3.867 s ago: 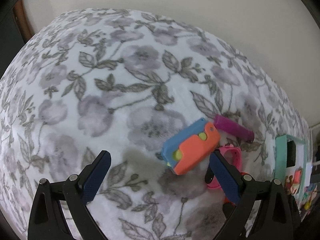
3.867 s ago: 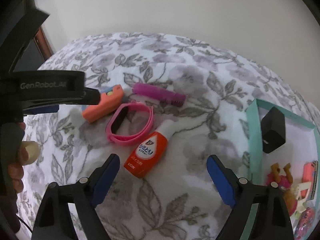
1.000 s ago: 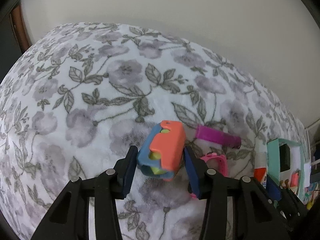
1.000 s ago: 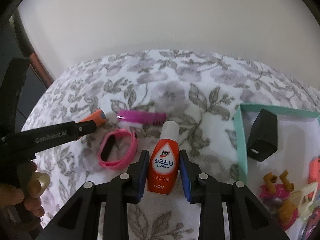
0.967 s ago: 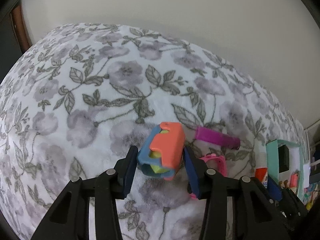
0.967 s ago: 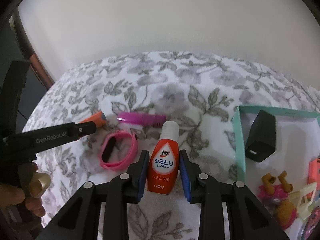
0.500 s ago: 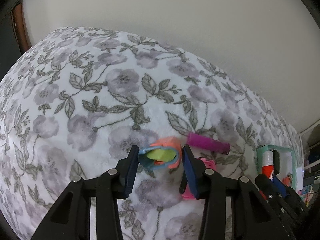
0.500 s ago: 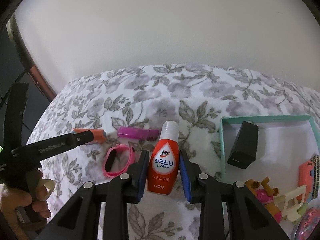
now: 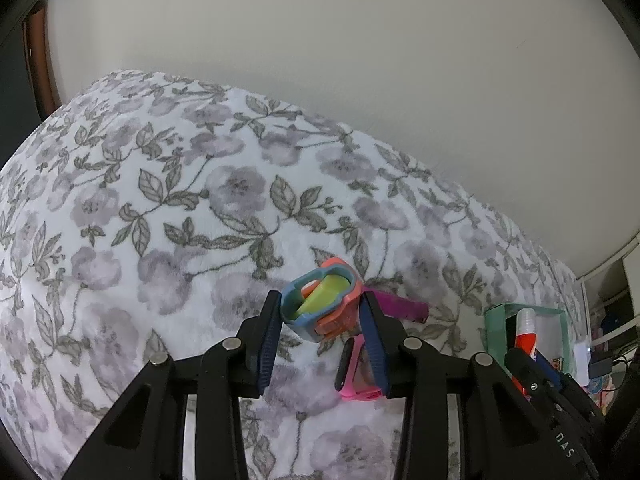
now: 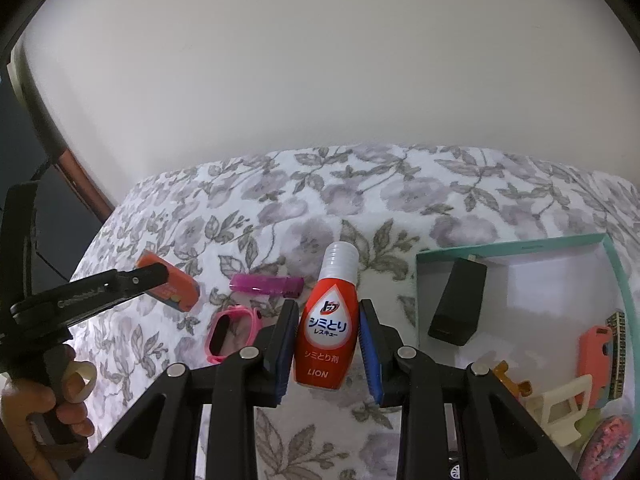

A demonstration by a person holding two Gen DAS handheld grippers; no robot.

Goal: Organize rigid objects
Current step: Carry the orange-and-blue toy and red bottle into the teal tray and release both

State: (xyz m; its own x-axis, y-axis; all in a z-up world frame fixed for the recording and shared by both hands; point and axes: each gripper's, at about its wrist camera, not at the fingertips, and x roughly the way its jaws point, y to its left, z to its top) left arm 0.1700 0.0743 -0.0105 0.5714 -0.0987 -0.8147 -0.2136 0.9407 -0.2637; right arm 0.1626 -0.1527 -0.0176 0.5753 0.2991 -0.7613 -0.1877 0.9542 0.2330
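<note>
Left gripper point(image 9: 320, 320) closing on toy point(image 9: 322, 306); right gripper point(image 10: 328, 344) seemingly clamps bottle point(image 10: 329, 328)

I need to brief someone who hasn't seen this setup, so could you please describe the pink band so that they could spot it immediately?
Start at the floral blanket and find the teal tray on its right side. Left of the tray lie two loose things: a purple lighter and, just nearer the camera, the pink band. It is the only closed loop there, bright pink with a black panel inside.
</note>
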